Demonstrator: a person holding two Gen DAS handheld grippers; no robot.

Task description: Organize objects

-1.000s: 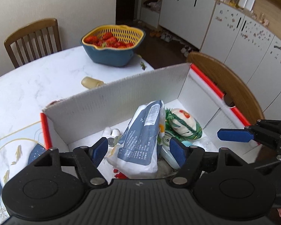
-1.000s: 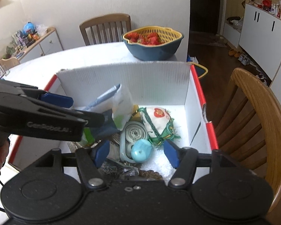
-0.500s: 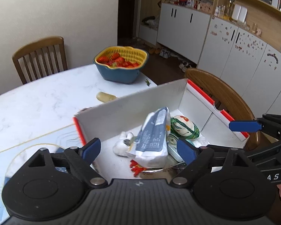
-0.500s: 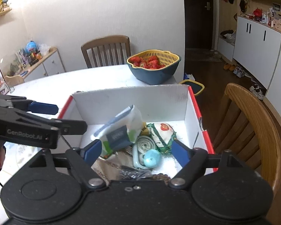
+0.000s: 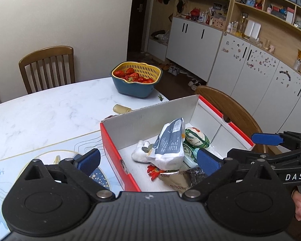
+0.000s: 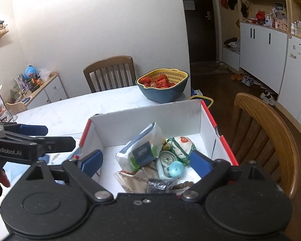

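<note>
Box (image 5: pixel 130 120), red rim, white corrugated walls, sits on the marble table (image 5: pixel 40 116) at its near edge. Light card, stiff enough to slide, but I judge the walls would buckle under a pinch; take it by the rim if it needs moving.

White-and-grey pouch (image 5: pixel 169 142) leans upright mid-box, the largest item. Soft, crinkly, likely light; best taken at the top fold, where film bunches between pads.

Green-and-white patterned bundle (image 6: pixel 181 145) lies just beside it toward the box's right wall. Looks cloth-wrapped, soft, forgiving; grip across the middle.

Foil packet (image 6: pixel 134 180) lies flat on the box floor nearest me: slick, thin, hard to get under. Edge grip only.

Pale blue rounded piece (image 6: pixel 176 169) rests against a round white gadget (image 6: pixel 165 160). Smooth, probably hard plastic, may squirt out of a pinch.

My left gripper (image 5: pixel 148 158) hangs above the box's near-left corner, pitched down, jaws just opened, spread wide, nothing between them. My right gripper (image 6: pixel 146 160) hovers over the near edge, likewise tilted, jaws just widened, empty.
</note>
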